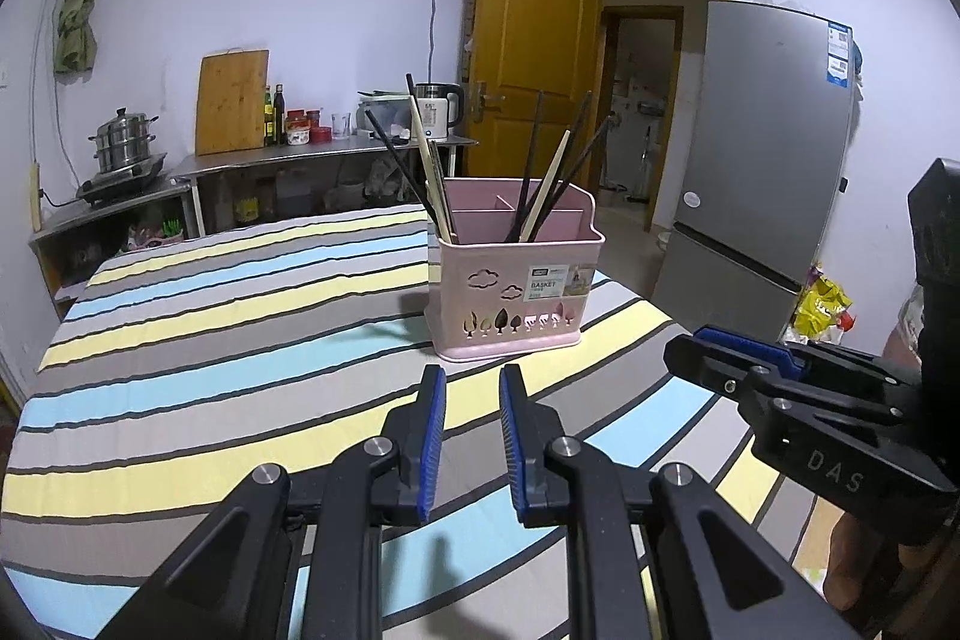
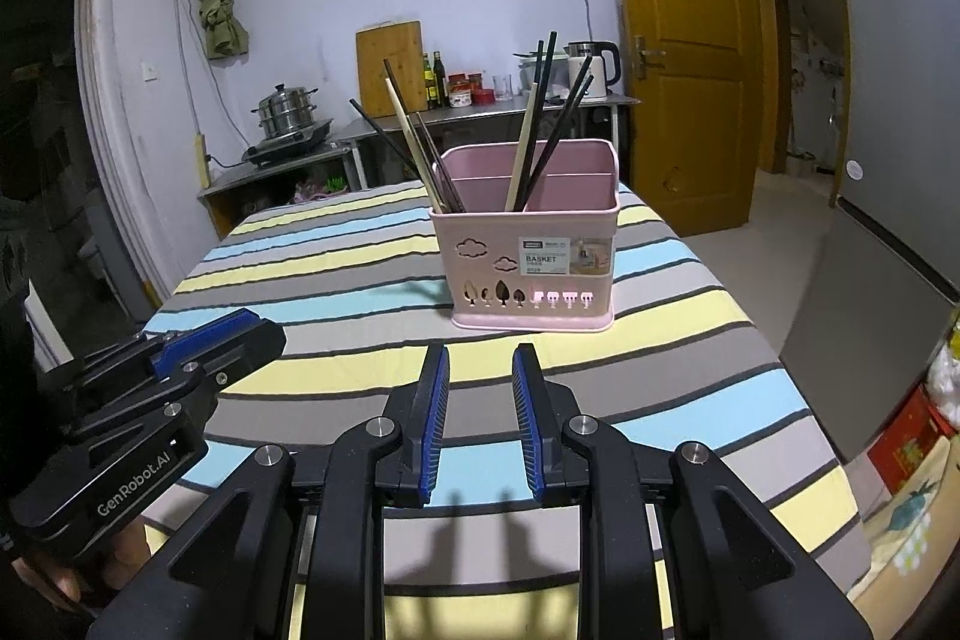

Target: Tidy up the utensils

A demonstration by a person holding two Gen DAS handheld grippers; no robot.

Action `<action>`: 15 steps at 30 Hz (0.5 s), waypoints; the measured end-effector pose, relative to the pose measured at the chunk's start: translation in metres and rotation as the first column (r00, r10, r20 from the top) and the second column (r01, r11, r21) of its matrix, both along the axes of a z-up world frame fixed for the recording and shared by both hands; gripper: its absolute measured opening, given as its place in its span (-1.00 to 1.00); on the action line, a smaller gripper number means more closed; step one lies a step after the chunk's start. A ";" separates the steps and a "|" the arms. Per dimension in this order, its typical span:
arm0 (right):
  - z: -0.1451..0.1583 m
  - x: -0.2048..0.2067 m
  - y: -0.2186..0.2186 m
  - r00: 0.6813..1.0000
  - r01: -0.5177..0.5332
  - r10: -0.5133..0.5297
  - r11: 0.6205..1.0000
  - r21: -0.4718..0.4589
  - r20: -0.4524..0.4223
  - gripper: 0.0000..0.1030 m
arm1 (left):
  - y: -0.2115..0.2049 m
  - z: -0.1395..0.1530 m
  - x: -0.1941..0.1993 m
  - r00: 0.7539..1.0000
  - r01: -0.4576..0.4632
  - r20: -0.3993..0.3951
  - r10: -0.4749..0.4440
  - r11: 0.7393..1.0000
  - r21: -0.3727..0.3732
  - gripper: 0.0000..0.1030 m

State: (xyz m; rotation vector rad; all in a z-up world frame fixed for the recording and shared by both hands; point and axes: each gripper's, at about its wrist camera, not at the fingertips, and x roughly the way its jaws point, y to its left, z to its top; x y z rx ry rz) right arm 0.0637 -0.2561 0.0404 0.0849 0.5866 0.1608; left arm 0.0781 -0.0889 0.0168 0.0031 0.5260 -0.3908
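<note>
A pink utensil basket (image 1: 510, 292) (image 2: 528, 256) stands upright on the striped tablecloth (image 1: 240, 328) (image 2: 336, 268). Several black and pale wooden chopsticks (image 1: 433, 184) (image 2: 414, 142) lean in its front compartments. My left gripper (image 1: 473, 376) (image 2: 264, 328) hovers just in front of the basket, a narrow gap between its blue pads and nothing in it. To its right, my right gripper (image 2: 480, 358) (image 1: 690, 349) sits at about the same distance from the basket, also open and empty. No loose utensil shows on the cloth.
A grey fridge (image 1: 768, 148) (image 2: 900, 100) stands right of the table beside an open wooden door (image 1: 528, 22). Along the back wall, a steel counter (image 1: 312, 160) carries a steamer pot (image 1: 123, 142), cutting board, bottles and kettle (image 1: 438, 109).
</note>
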 end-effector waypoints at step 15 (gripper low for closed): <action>0.000 -0.004 0.002 1.000 -0.003 0.003 1.000 -0.006 0.001 -0.57 | 0.002 -0.001 -0.002 1.000 -0.004 0.000 0.004 1.000 -0.009 -0.66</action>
